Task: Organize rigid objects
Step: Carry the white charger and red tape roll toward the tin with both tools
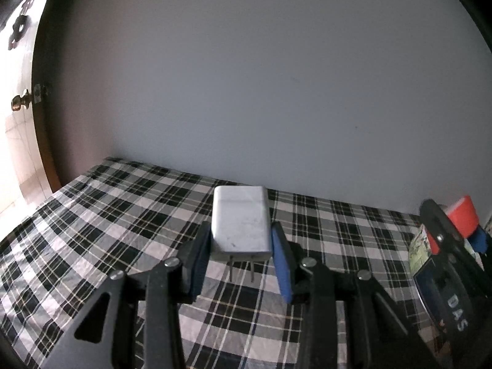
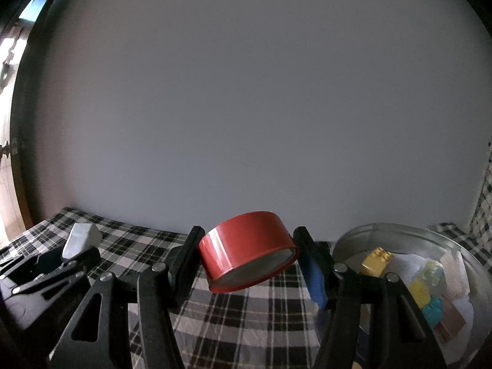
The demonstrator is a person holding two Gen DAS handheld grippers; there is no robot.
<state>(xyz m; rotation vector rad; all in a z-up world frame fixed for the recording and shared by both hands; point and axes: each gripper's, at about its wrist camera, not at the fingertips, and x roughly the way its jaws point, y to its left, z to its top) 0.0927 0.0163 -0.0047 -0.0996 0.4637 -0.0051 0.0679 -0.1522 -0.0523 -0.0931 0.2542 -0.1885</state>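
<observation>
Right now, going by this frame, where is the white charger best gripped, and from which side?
By its two flat side faces, as the left gripper has it: the white charger lies body-forward with prongs pointing back at the camera, so approaching from the prong end lets the pads clamp parallel faces.

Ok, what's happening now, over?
Left gripper shut on white charger. Right gripper shut on red tape. Metal bowl right, nothing blocking.

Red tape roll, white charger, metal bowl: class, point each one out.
Red tape roll (image 2: 246,243), right wrist view, outer band.
White charger (image 1: 240,218), left wrist view, top face.
Metal bowl (image 2: 353,236), right wrist view, rim.
</observation>
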